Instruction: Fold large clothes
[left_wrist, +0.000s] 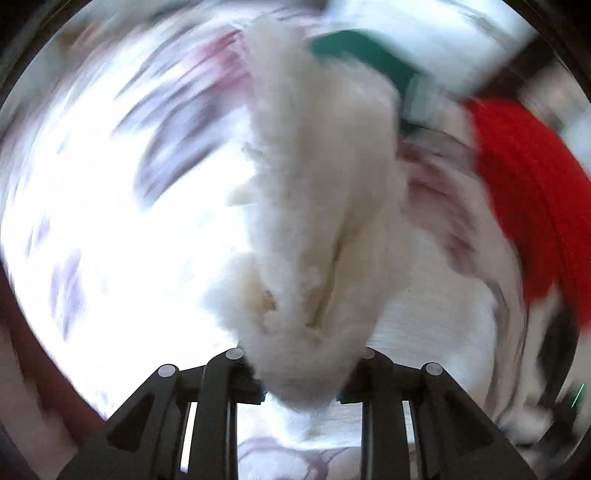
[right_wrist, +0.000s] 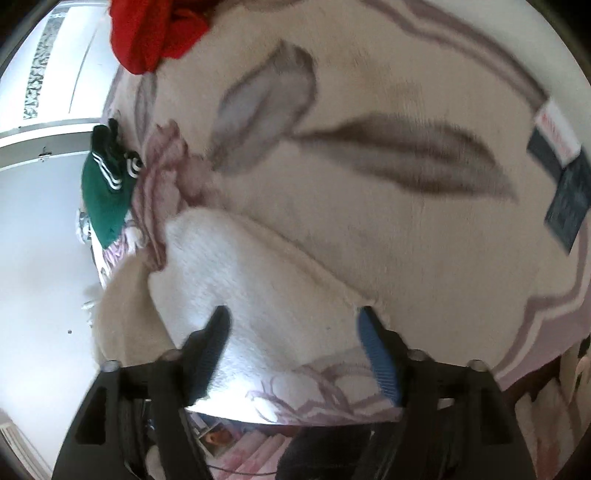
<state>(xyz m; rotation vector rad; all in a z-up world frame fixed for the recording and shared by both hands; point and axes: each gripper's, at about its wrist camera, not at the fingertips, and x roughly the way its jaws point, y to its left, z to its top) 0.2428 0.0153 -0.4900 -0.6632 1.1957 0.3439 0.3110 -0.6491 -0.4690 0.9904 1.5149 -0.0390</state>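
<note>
While the left tongs (left_wrist: 301, 387) clamp a bunched edge of the white fleece garment (left_wrist: 317, 206), lifting it to fold, the right tongs (right_wrist: 295, 350) stand open over its part lying near the floral bed's (right_wrist: 369, 92) edge.

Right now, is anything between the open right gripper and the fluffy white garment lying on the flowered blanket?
Nothing visible. The right gripper stands open with the fluffy white garment directly past its blue fingertips, on the flowered blanket. The red garment and the green one lie off at the blanket's far edge.
</note>
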